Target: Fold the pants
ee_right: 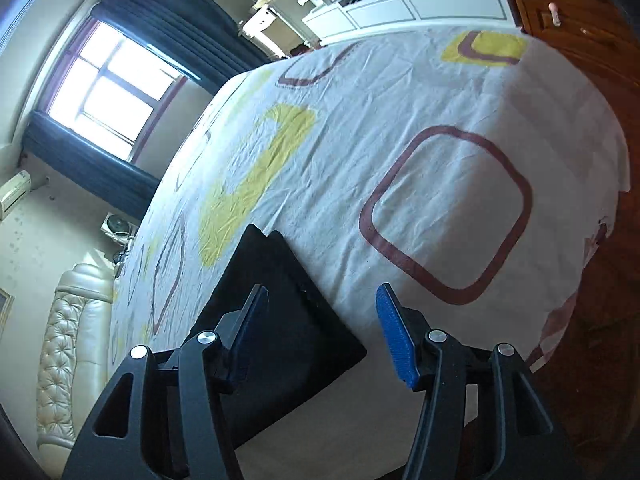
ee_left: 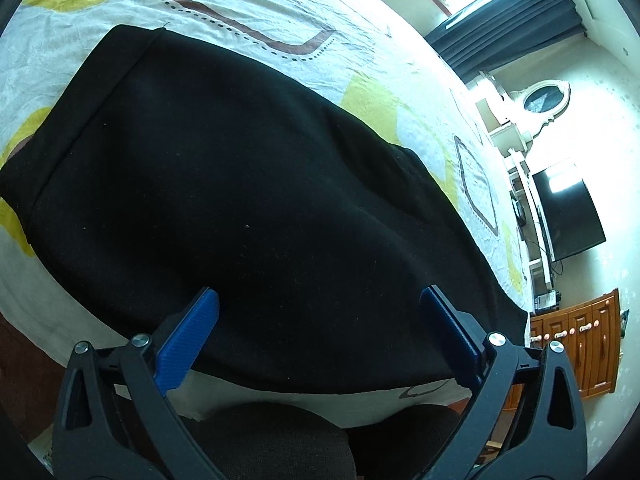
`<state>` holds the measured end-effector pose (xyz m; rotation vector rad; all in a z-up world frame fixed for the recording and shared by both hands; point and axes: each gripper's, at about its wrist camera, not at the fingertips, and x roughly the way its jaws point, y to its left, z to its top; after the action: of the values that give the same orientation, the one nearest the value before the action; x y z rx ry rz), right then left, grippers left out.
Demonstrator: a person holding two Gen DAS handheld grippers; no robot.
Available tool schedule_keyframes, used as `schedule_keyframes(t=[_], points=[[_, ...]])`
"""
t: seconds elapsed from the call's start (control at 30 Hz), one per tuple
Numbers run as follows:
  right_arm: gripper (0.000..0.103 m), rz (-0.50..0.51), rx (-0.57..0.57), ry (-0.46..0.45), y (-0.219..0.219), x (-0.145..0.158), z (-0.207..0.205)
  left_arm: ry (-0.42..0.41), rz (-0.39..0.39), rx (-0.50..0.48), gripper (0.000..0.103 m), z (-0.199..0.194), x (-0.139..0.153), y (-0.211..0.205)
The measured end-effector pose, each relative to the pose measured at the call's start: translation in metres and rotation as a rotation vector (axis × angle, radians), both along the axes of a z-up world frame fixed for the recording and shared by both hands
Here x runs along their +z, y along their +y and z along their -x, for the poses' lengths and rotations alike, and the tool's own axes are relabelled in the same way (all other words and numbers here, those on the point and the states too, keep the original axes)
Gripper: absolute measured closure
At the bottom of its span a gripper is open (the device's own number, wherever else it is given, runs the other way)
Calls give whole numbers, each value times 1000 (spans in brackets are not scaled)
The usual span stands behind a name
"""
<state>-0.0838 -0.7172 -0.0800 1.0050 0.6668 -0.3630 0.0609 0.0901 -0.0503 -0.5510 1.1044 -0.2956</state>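
Black pants [ee_left: 248, 184] lie folded flat on a bed with a white sheet [ee_left: 256, 12] printed with yellow and brown shapes. In the left wrist view they fill the middle of the frame. My left gripper [ee_left: 320, 300] is open and empty, its blue pads just above the near part of the cloth. In the right wrist view one corner of the pants [ee_right: 288, 320] shows near the lower middle. My right gripper [ee_right: 322, 300] is open and empty, over that corner, with its left finger above the cloth and its right finger above the sheet [ee_right: 400, 128].
A wooden dresser [ee_left: 580, 344] stands past the bed's end, with a dark TV [ee_left: 568, 216] and white shelving beside it. A window [ee_right: 108, 84] with dark curtains is on the far wall. A padded cream headboard [ee_right: 68, 340] is at the left.
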Motion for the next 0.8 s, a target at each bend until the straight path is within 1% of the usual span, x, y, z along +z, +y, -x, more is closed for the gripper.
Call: schedule_keyframes(t=[0.07, 0.1, 0.17, 0.2, 0.23, 0.27, 0.3, 0.33, 0.37, 0.4, 0.47, 0.53, 0.67, 0.8], points=[[45, -39, 20, 2, -5, -14, -8, -11, -25, -13, 3, 1, 0, -3], [41, -56, 35, 0, -6, -20, -11, -15, -35, -16, 3, 2, -1, -3], [39, -81, 34, -36, -3, -23, -12, -21, -48, -20, 3, 2, -2, -4], [39, -115, 59, -54, -1, -26, -14, -22, -51, -20, 3, 3, -2, -4], [39, -162, 121, -62, 3, -28, -16, -23, -52, -19, 3, 3, -2, -4], [40, -165, 161, -50, 7, -29, -18, -22, -51, -19, 3, 3, -3, -4], [44, -151, 188, -34, 9, -29, -16, -21, -49, -18, 3, 3, -3, -3], [50, -142, 208, -17, 11, -28, -18, -21, -48, -18, 3, 3, -4, -3], [70, -140, 227, 1, 14, -27, -21, -21, -47, -17, 3, 3, -4, -3], [75, -147, 258, 13, 18, -28, -25, -21, -48, -17, 3, 3, -5, -3], [78, -103, 303, 46, 32, -20, -39, -21, -50, -18, 3, 5, -5, -3], [79, -117, 280, 40, 34, -18, -41, -19, -46, -18, 3, 5, -5, -2], [80, -175, 177, -41, 20, -8, -30, -6, -21, -6, 3, 5, -5, 1], [80, -218, 163, -99, 23, 5, -30, 12, 5, 9, 3, 5, -5, 5]])
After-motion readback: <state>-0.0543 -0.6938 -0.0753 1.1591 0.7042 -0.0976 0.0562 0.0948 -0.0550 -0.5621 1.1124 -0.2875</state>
